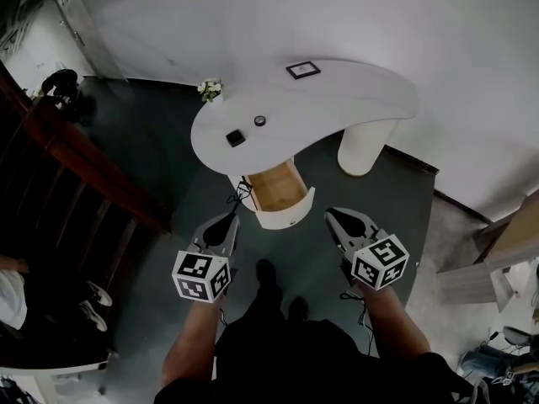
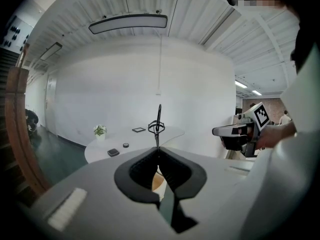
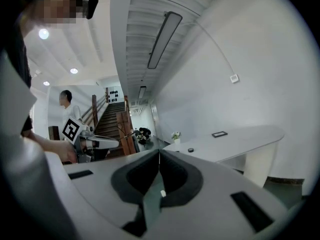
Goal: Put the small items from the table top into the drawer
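Head view: left gripper (image 1: 229,221), right gripper (image 1: 337,217) closed; both empty. Arriving unopened could shove the small black square item (image 1: 236,138) off the curved white table (image 1: 337,99), leftward.

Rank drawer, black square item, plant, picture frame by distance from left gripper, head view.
From the left gripper:
1. Drawer, open, just ahead.
2. Black square item, near edge of the table.
3. Plant, left edge.
4. Picture frame, far side.

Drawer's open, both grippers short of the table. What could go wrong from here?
1. The left gripper and right gripper are both shut; reaching in like that could shove the black square item or the round item off the table.
2. The open drawer juts out toward the grippers, so a low reach may bump it.
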Motion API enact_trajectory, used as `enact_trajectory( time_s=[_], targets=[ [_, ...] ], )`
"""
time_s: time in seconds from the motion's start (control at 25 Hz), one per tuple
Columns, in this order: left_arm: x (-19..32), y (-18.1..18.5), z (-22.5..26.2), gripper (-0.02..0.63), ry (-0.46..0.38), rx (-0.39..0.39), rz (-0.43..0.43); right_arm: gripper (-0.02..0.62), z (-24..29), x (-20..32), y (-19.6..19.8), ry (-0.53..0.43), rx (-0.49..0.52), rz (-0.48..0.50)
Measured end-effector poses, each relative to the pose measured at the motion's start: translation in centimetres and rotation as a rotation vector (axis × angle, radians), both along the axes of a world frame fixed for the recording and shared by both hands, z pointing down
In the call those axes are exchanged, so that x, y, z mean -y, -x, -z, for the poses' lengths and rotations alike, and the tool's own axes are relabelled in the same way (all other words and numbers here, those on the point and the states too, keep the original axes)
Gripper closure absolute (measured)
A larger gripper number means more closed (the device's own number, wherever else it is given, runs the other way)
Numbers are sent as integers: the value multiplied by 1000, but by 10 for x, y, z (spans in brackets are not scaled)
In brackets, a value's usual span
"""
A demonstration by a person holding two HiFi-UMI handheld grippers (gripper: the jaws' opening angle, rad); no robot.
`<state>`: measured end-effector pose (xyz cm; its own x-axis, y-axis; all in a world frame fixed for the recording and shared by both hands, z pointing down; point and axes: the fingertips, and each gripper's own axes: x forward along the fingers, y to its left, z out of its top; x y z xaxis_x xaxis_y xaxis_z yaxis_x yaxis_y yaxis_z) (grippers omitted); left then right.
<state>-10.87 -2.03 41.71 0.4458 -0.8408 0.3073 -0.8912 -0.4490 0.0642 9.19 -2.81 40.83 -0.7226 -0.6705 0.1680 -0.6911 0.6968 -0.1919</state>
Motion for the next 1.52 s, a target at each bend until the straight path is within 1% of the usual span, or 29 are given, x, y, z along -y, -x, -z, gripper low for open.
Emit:
enact_trajectory(
  time_s=[0.2, 0.4, 0.76, 0.96, 1.12, 1.28, 1.4, 1.52],
  targets=[
    [23, 5, 1, 589, -17, -7, 2, 583, -1, 20, 11, 6, -22, 22],
    [65, 14, -3, 589, -15, -29, -2, 583, -1, 63, 26, 17, -54, 30],
    [152, 42, -24, 589, 6, -79, -27, 583, -14, 136, 77, 62, -126, 68],
    [179, 58, -31, 589, 16, -108, -19, 583, -21, 158, 92, 94, -162, 82],
    [190, 62, -42, 589, 37, -135, 15, 583, -26, 172, 92, 106, -184, 97],
    [193, 59, -49, 589, 54, -133, 58, 583, -26, 189, 87, 101, -177, 134],
    [196, 55, -50, 589, 55, -124, 116, 583, -31, 201, 80, 100, -164, 181],
    [193, 43, -49, 589, 64, -114, 189, 583, -34, 208, 69, 103, -153, 252]
  ],
)
